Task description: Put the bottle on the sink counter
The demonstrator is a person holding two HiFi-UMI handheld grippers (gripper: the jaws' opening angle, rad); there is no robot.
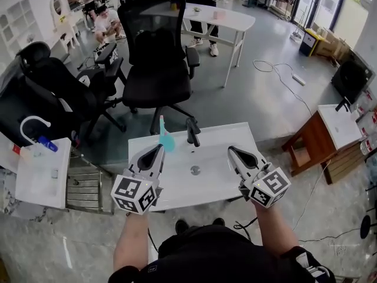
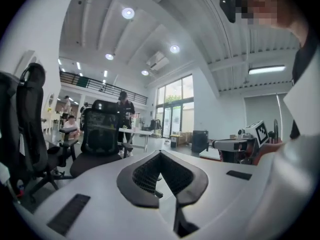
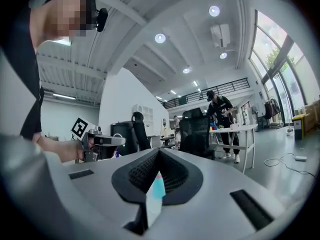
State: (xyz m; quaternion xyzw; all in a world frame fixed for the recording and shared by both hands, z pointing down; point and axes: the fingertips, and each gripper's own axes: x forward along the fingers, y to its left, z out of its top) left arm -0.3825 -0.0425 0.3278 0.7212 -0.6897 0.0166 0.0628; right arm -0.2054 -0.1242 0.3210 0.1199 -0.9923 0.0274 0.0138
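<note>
A small teal bottle stands upright on the white sink counter, just left of the black faucet. My left gripper hovers over the counter's left part, its tip right beside the bottle; its jaws are shut with nothing between them. My right gripper is over the counter's right part, right of the drain. Its jaws meet at the tips and hold nothing. In the right gripper view the bottle shows through the slit below the tips.
Black office chairs stand just behind the counter, with a white table farther back. A wooden side table is at the right. A small white basin and a metal rack are at the left. People are in the far background.
</note>
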